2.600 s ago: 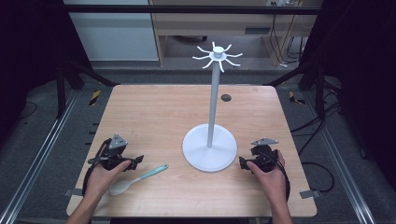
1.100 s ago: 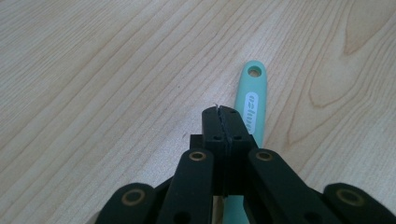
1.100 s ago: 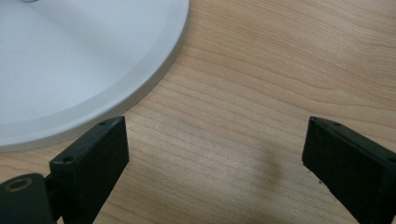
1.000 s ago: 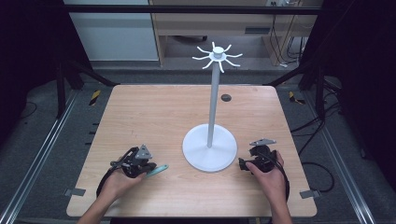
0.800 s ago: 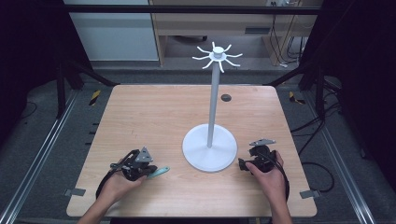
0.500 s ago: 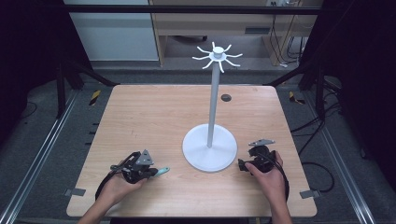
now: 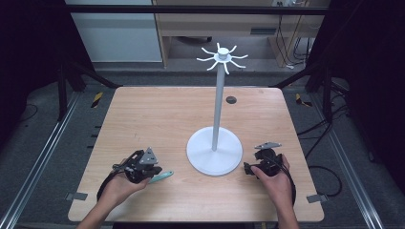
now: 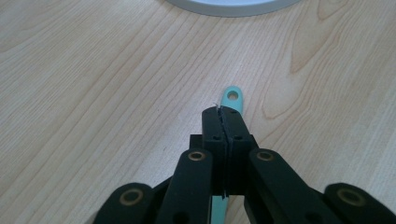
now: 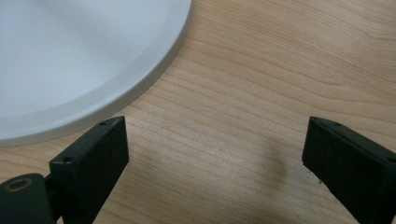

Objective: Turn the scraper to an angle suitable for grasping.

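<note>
with the left claw point(image 8: 223, 122) clenched on the teal spoon's handle point(image 8: 232, 99) low on the desk point(image 7: 143, 119), grasp done; lifting and hanging on the white hook stand point(image 7: 217, 105) left, right claw point(image 9: 210, 158) released.

The teal spoon point(image 7: 161, 177) lies flat on the wooden table point(image 7: 143, 119), near the front edge and closer to the left corner. Its handle end is rounded and has a small hole point(image 8: 233, 95); this end points toward the right edge. The middle of the handle is clamped between the closed jaws of the left gripper point(image 8: 225, 122). The bowl of the spoon is hidden under it.
</note>
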### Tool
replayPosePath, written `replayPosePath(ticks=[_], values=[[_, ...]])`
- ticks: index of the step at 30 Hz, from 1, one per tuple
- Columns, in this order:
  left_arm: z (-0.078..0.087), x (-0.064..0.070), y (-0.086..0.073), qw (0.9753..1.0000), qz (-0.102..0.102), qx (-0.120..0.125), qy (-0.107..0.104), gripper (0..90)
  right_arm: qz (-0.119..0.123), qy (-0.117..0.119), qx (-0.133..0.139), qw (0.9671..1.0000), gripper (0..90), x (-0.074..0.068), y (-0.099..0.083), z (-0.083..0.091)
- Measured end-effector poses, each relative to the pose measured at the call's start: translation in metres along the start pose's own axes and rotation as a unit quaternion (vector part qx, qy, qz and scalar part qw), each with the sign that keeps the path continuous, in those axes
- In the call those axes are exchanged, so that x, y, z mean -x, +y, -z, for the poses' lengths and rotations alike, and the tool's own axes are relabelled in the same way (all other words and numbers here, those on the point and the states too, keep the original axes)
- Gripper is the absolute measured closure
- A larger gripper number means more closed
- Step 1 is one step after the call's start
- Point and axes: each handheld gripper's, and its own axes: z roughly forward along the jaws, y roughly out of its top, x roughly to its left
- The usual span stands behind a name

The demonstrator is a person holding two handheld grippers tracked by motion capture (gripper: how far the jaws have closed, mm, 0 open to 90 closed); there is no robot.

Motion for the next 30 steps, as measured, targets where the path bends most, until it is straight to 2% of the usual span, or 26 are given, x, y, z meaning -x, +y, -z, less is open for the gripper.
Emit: replayPosePath(ticks=[4,6,7,11,14,15,16,18,21,27,30], values=[[-0.004,-0.002,0.006,0.9989,-0.016,-0.044,0.011,86.6,-0.003,-0.001,0.0,1.0,7.5,0.0,0.0,0.001],[-0.004,-0.002,0.008,0.9985,-0.017,-0.051,0.01,85.0,-0.004,0.0,0.002,1.0,7.5,0.0,0.0,0.001],[-0.005,-0.002,0.012,0.9974,-0.021,-0.067,0.015,83.9,-0.003,0.001,0.004,1.0,7.5,0.0,0.0,0.001],[-0.007,-0.001,0.018,0.9962,-0.02,-0.084,0.013,73.2,-0.005,0.005,0.006,1.0,7.5,0.001,0.0,0.001],[-0.008,-0.002,0.023,0.9942,-0.023,-0.104,0.013,70.2,-0.005,0.006,0.007,0.9999,7.5,0.0,0.001,0.002],[-0.009,-0.002,0.024,0.9937,-0.023,-0.109,0.01,66.3,-0.005,0.007,0.008,0.9999,7.5,0.0,0.001,0.002],[-0.012,-0.002,0.026,0.992,-0.026,-0.123,0.009,64.9,-0.006,0.007,0.009,0.9999,7.5,0.0,0.001,0.002],[-0.014,-0.003,0.027,0.9905,-0.028,-0.134,0.004,62.7,-0.006,0.008,0.009,0.9999,7.5,0.001,0.001,0.002],[-0.017,-0.003,0.029,0.989,-0.025,-0.145,-0.008,59.5,-0.008,0.008,0.01,0.9999,7.5,0.001,0.001,0.002],[-0.02,-0.003,0.032,0.988,-0.027,-0.151,-0.019,58.4,-0.008,0.008,0.009,0.9999,7.5,0.001,0.001,0.002],[-0.025,-0.003,0.033,0.9861,-0.03,-0.162,-0.024,57.5,-0.008,0.008,0.009,0.9999,7.5,0.001,0.001,0.002]])
